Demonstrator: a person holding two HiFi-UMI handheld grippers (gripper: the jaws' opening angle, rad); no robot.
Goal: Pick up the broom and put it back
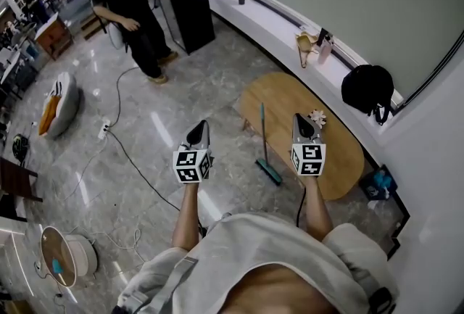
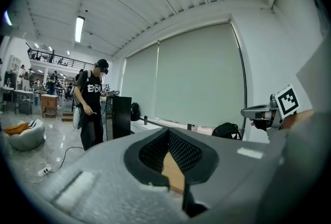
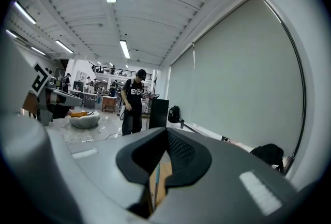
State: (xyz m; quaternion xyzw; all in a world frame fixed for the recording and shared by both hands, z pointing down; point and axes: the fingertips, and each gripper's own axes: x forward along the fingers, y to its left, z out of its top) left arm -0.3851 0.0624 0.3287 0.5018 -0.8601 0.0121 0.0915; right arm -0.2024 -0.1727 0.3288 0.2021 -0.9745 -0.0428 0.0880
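Observation:
A broom with a thin teal handle rests slanted against the near edge of the oval wooden table, its teal brush head down by the floor. My left gripper hangs over the floor to the left of it, jaws together and empty. My right gripper is over the table, right of the handle, shut and empty. In the right gripper view a strip of the broom handle shows through the slit below the closed tips. The left gripper view shows only table wood there.
A person in black stands at the back left beside a black cabinet. A cable and power strip lie on the floor. A black backpack sits on the window ledge. A small object lies on the table.

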